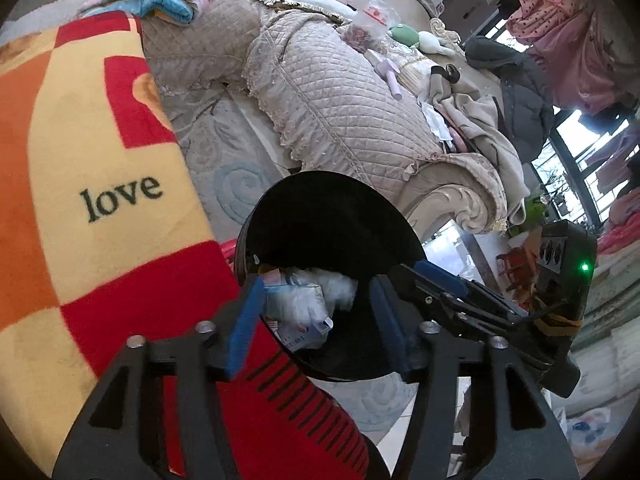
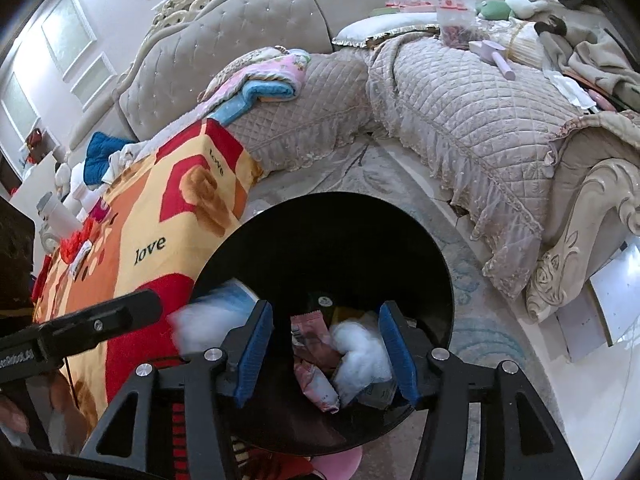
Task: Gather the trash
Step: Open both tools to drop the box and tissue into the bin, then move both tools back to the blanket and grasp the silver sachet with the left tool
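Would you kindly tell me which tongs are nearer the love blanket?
Left. The left tongs hang at the rim of the bin beside the blanket; the right tongs sit over its middle.

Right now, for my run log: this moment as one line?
step: dropping trash | left claw: open over bin | right claw: open over bin | wrappers in bin

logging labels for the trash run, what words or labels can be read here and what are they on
"love" on the blanket, on a yellow patch.
"love" a second time near that blanket's top edge in the right wrist view, turned sideways.
Lettering along the left gripper arm in the right wrist view: cut off, unreadable.
Print on the wrappers in the black bin: too small and blurred.
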Available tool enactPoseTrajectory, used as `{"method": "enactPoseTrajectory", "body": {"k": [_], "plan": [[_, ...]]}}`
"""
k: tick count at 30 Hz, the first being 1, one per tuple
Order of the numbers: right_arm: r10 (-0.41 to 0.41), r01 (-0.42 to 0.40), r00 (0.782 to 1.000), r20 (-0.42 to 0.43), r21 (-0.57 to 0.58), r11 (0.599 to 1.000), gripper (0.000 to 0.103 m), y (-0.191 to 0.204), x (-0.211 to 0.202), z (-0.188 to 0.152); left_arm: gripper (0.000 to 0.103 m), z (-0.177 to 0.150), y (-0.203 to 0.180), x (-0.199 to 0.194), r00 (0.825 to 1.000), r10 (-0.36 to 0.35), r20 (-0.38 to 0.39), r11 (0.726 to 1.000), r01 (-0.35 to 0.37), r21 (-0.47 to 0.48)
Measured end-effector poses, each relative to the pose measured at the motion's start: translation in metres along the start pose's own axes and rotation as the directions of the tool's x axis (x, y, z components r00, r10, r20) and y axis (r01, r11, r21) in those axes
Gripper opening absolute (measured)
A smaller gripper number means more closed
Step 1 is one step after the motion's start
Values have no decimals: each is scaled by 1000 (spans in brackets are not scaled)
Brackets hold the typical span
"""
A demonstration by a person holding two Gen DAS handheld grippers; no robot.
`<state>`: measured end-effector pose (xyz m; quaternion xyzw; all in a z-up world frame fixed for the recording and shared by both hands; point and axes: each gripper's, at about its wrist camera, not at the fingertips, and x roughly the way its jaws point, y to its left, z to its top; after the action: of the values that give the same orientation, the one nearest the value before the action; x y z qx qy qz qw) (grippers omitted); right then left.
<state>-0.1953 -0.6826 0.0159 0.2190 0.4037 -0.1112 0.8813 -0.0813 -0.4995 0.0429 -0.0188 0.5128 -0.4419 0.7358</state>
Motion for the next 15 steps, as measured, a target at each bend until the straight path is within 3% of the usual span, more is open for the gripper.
{"method": "enactPoseTrajectory", "body": {"k": [7, 15], "plan": [[15, -16, 1000, -23, -32, 999, 54, 19, 4, -1, 55, -7, 17, -24, 997, 77, 30, 997, -76, -25], [53, -61, 997, -63, -135, 989, 54, 75, 20, -3, 55, -22, 78, -69, 974, 218, 63, 971, -210, -115]]}}
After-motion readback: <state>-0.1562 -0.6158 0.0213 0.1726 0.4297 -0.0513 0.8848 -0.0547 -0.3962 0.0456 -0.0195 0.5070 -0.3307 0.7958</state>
